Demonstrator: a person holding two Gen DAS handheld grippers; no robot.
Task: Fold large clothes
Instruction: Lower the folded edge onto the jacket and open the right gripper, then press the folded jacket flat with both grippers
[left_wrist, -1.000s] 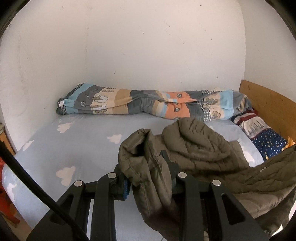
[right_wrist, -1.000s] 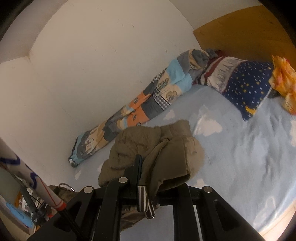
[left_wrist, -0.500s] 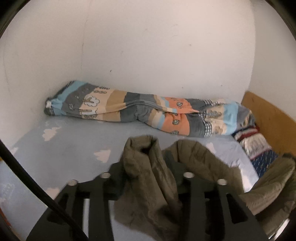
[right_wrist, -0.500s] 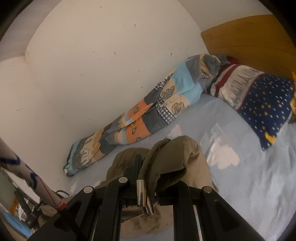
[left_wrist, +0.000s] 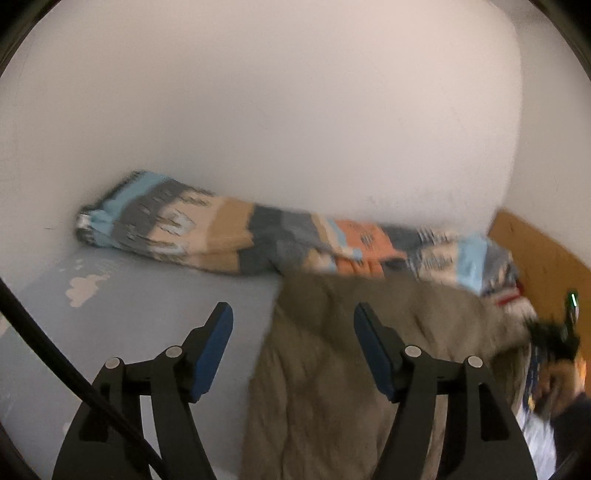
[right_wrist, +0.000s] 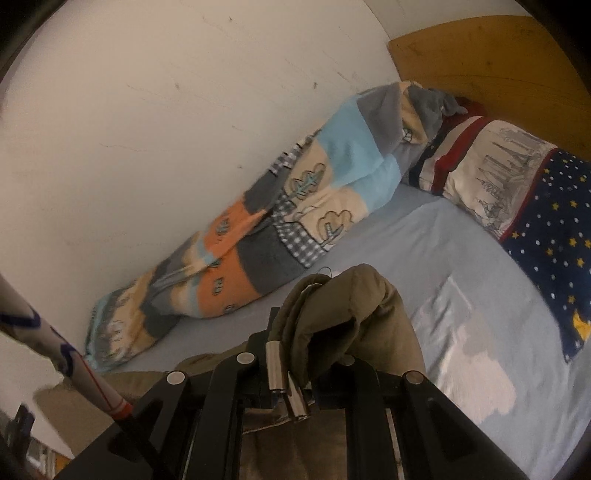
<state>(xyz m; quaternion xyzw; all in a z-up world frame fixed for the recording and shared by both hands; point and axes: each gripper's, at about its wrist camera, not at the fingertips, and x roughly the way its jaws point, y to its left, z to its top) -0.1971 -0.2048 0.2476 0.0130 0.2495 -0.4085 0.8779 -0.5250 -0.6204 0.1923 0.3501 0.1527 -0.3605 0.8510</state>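
The olive quilted jacket (left_wrist: 332, 369) lies rumpled on the bed (left_wrist: 166, 314); the left gripper (left_wrist: 293, 345) is opening above it, and the right gripper (right_wrist: 295, 373) clamps a bunched fold.

The jacket (right_wrist: 354, 314) is matt olive quilted cloth with shiny metal cord ends (right_wrist: 275, 365). The blanket (right_wrist: 295, 210) looks soft and fleecy. The sheet (right_wrist: 461, 295) is smooth cloth; the headboard (right_wrist: 480, 51) is matt wood.

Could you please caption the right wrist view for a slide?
Right gripper clamps a bunched olive jacket above the cloud-print sheet.
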